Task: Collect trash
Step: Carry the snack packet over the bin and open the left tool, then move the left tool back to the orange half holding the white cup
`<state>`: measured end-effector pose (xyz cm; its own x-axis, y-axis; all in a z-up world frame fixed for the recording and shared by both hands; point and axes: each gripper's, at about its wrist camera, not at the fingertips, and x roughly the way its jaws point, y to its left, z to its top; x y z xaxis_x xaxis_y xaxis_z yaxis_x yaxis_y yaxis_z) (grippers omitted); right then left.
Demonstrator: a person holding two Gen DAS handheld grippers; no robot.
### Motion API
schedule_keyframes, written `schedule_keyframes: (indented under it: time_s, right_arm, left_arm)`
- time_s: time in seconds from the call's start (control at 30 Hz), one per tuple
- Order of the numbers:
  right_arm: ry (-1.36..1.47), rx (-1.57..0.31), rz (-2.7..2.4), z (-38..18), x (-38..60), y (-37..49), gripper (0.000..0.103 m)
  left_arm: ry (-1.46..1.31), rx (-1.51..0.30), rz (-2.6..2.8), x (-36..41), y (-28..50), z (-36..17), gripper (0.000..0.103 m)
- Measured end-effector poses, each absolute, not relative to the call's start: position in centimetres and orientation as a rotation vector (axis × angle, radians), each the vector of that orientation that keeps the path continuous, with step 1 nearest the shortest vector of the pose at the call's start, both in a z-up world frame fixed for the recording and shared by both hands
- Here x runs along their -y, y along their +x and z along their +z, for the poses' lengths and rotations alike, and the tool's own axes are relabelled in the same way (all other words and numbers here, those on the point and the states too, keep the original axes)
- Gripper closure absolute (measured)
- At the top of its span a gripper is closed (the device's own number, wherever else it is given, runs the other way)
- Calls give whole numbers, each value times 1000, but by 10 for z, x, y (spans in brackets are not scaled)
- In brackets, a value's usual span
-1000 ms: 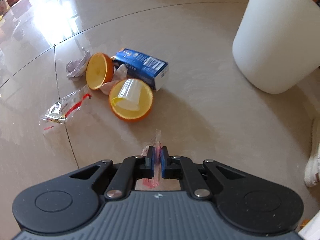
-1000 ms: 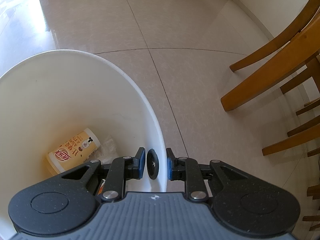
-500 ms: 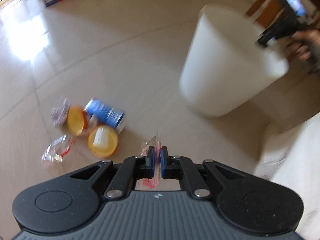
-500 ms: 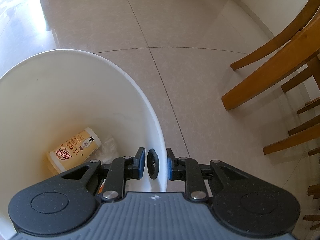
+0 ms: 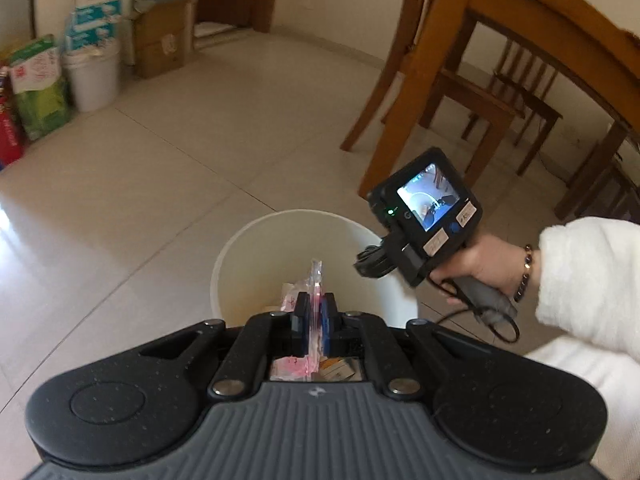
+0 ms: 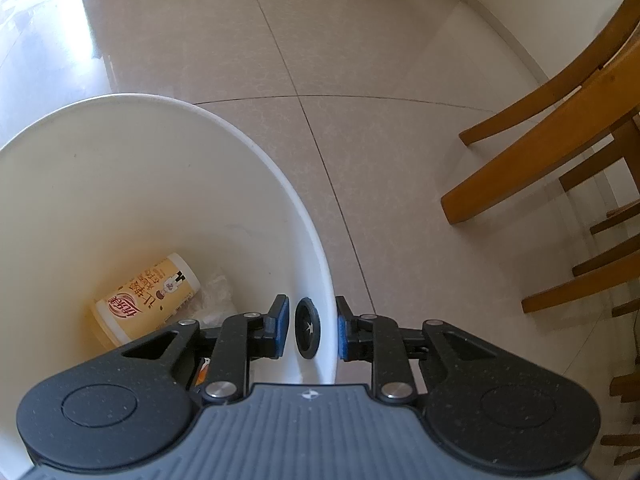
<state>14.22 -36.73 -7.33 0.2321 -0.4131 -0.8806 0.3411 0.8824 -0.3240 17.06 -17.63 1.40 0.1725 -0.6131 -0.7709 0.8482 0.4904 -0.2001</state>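
Left gripper [image 5: 315,314] jaws clenched on clear wrapper [image 5: 316,280] (print blurred) above white bin [image 6: 168,184], right gripper [image 6: 308,326] jaws opening astride the bin's rim, 1 yellow cup [image 6: 146,296] inside, crumpled plastic half hidden.

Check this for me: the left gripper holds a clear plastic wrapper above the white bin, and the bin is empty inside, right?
Not empty. The right wrist view shows a yellow cup lying inside the white bin. The left gripper does hold the clear plastic wrapper above it.
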Motion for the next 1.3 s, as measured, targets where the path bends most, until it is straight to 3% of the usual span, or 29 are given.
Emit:
schedule_keyframes:
  time_s: [0.07, 0.1, 0.13, 0.2, 0.77, 1.3]
  right_arm:
    - [-66, -1232, -518, -73, 367, 142, 75]
    - [-61, -1232, -519, -73, 367, 142, 75]
    - [-55, -1232, -518, -73, 368, 142, 75]
    - [-46, -1231, -516, -72, 370, 141, 75]
    - [-47, -1231, -510, -71, 370, 142, 75]
    - [-75, -1229, -520, -72, 365, 142, 75]
  left_arm:
    - [312, -951, -1078, 192, 175, 2, 86]
    - [330, -966, -1075, 200, 176, -6, 62]
    - [340, -965, -1062, 205, 176, -11, 32]
    - [339, -931, -1042, 201, 172, -15, 8]
    - [307, -924, -823, 118, 198, -30, 5]
    - [297, -996, -402, -19, 187, -200, 6]
